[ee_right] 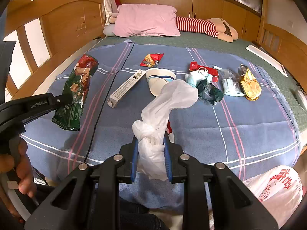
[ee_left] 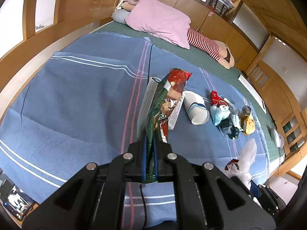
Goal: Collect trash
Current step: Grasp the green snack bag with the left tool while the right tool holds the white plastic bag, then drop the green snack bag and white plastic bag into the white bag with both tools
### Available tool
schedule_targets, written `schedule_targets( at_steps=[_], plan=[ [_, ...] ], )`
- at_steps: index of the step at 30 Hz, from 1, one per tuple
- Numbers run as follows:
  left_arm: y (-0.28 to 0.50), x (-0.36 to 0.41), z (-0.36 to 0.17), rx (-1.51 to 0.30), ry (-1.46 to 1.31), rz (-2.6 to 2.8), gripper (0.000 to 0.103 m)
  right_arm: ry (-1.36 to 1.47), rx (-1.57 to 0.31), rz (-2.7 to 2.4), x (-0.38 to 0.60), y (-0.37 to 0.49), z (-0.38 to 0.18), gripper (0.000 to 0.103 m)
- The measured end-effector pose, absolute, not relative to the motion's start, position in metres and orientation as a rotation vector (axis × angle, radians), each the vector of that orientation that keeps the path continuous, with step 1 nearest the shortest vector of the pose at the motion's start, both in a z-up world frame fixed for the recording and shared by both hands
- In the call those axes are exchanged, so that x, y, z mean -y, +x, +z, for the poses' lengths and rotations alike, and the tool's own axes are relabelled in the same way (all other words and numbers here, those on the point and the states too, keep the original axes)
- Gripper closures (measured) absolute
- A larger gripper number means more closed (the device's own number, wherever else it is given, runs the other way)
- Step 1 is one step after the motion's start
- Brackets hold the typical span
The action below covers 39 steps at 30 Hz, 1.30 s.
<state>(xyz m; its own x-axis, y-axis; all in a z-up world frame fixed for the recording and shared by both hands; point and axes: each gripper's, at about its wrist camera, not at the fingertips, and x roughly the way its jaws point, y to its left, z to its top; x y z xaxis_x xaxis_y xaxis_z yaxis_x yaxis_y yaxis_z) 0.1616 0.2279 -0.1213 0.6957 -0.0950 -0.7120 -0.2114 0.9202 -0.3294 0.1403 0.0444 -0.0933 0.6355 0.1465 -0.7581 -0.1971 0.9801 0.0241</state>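
Observation:
My left gripper is shut on a green and red wafer wrapper and holds it above the blue blanket; it also shows in the right wrist view, at the left, held by the left gripper. My right gripper is shut on the bunched handle of a white plastic bag. More trash lies on the bed: a long white box, a paper cup, a red snack packet, a face mask, a dark crumpled wrapper and a yellow snack bag.
The bed's blue striped blanket spreads below. A pink pillow and a striped plush toy lie at the head. Wooden bed frames and cupboards surround it. A printed white bag body hangs at lower right.

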Motion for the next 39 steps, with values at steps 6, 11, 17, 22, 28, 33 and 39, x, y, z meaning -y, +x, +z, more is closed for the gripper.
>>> schedule_targets(
  at_steps=[6, 11, 17, 22, 28, 33, 39],
  plan=[
    [0.1613, -0.2265, -0.1215, -0.805, -0.403, 0.066, 0.096, -0.062, -0.86, 0.197, -0.044, 0.1403, -0.0934, 0.079],
    [0.1618, -0.2244, -0.1217, -0.805, -0.392, 0.064, 0.096, -0.063, -0.859, 0.196, -0.0435, 0.1404, -0.0932, 0.079],
    [0.162, -0.2219, -0.1209, -0.8, -0.38, 0.059, 0.096, -0.06, -0.858, 0.197, -0.0433, 0.1402, -0.0931, 0.079],
    [0.1627, -0.2208, -0.1209, -0.801, -0.372, 0.058, 0.096, -0.061, -0.857, 0.197, -0.0433, 0.1402, -0.0933, 0.079],
    [0.1626, -0.2202, -0.1203, -0.799, -0.37, 0.058, 0.096, -0.061, -0.857, 0.197, -0.0433, 0.1403, -0.0935, 0.079],
    [0.1624, -0.2197, -0.1203, -0.799, -0.371, 0.059, 0.096, -0.059, -0.855, 0.197, -0.0432, 0.1401, -0.0936, 0.079],
    [0.1621, -0.2197, -0.1183, -0.791, -0.371, 0.056, 0.096, -0.048, -0.852, 0.196, -0.0407, 0.14, -0.0931, 0.079]
  ],
)
